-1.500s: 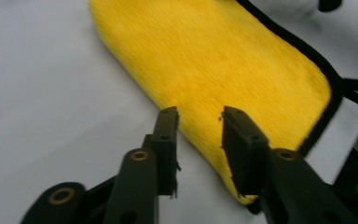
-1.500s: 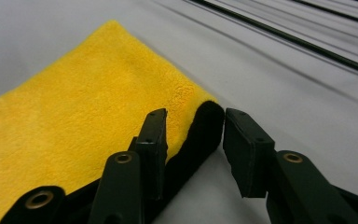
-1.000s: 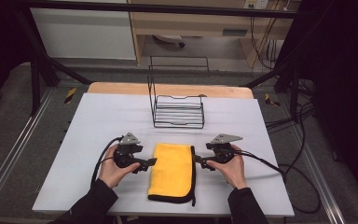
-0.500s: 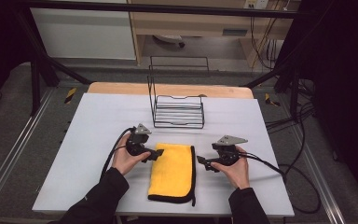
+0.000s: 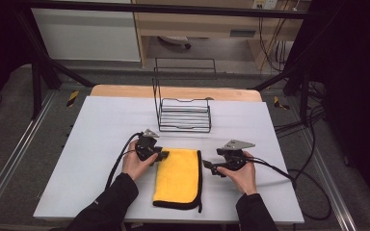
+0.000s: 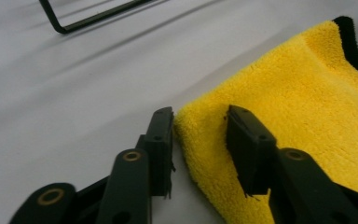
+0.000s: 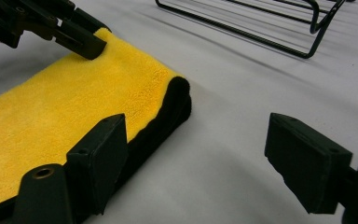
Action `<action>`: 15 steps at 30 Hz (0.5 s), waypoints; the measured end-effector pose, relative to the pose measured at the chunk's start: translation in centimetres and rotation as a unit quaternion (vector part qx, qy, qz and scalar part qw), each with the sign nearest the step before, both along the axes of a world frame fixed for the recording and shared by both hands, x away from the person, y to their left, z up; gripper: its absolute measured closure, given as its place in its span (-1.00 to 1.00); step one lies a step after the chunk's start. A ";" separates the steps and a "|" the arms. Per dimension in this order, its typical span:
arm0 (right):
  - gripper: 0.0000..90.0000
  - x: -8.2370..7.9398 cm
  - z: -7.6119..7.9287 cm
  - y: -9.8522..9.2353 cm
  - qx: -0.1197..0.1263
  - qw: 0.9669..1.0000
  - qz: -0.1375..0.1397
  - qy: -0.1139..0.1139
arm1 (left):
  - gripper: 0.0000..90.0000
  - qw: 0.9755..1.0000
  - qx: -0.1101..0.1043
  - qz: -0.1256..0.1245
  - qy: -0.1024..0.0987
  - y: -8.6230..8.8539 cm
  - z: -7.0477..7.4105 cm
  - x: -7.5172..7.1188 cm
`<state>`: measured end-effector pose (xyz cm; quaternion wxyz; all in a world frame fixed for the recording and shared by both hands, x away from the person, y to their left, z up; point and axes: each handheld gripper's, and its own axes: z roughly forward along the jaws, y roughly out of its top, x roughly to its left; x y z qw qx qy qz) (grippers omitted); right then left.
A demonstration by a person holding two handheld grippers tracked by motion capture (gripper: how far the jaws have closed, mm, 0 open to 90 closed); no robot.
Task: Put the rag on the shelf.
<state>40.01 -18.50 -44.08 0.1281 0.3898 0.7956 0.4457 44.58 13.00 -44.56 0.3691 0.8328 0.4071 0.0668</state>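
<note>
Already the left gripper (image 6: 198,140) has been closing astride the yellow cloth's (image 5: 178,175) near-left corner, not yet pinching; the right gripper (image 7: 198,158), spread, waits beside its black-edged side.

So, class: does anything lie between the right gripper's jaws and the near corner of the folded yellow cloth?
Nothing visible. The right gripper stands open at the yellow cloth's black-trimmed edge, with bare table between. The wire rack stands farther back.
</note>
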 end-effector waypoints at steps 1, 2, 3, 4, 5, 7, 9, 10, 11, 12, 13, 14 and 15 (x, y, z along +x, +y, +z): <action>-0.49 0.0 0.0 0.1 -0.001 1.000 0.000 0.002 | 0.42 1.000 -0.002 0.004 0.001 0.0 0.0 0.0; -0.48 0.0 -0.1 0.1 -0.002 1.000 0.001 0.005 | 0.44 1.000 -0.003 0.004 0.004 0.0 0.0 0.0; -0.48 0.1 -0.1 0.2 -0.004 1.000 0.002 0.004 | 0.47 1.000 -0.004 0.004 0.006 0.0 0.0 0.0; -0.46 0.2 -0.1 0.4 -0.005 1.000 0.003 0.005 | 0.50 1.000 -0.005 0.005 0.008 0.0 0.0 -0.1; -0.45 0.2 -0.1 0.5 -0.006 1.000 0.003 0.006 | 0.53 1.000 -0.007 0.006 0.009 -0.1 0.0 -0.1; -0.43 0.4 -0.1 0.8 -0.008 1.000 0.004 0.007 | 0.58 1.000 -0.003 0.004 0.011 -0.1 0.0 -0.1; -0.41 0.6 -0.1 1.0 0.002 1.000 0.001 0.009 | 0.62 1.000 0.000 0.002 0.008 -0.2 0.0 -0.2; -0.40 0.7 -0.2 1.0 0.005 1.000 -0.001 0.011 | 0.65 1.000 0.002 0.001 0.005 -0.2 0.0 -0.3; -0.38 0.8 -0.2 1.1 0.006 1.000 -0.002 0.010 | 0.67 1.000 0.000 0.002 0.003 -0.3 0.0 -0.4; -0.38 1.0 -0.3 1.2 0.006 1.000 -0.007 0.014 | 0.69 1.000 -0.001 0.004 0.002 -0.3 0.0 -0.4; -0.34 1.1 -0.4 1.2 0.005 1.000 -0.011 0.016 | 0.70 1.000 -0.003 0.004 0.002 -0.2 -0.1 -0.5; -0.30 1.2 -0.4 1.3 0.005 1.000 -0.012 0.019 | 0.70 1.000 -0.005 0.005 0.002 -0.2 -0.1 -0.5; -0.30 1.4 -0.6 1.3 0.005 1.000 -0.013 0.015 | 0.70 1.000 -0.007 0.005 0.000 -0.2 -0.2 -0.5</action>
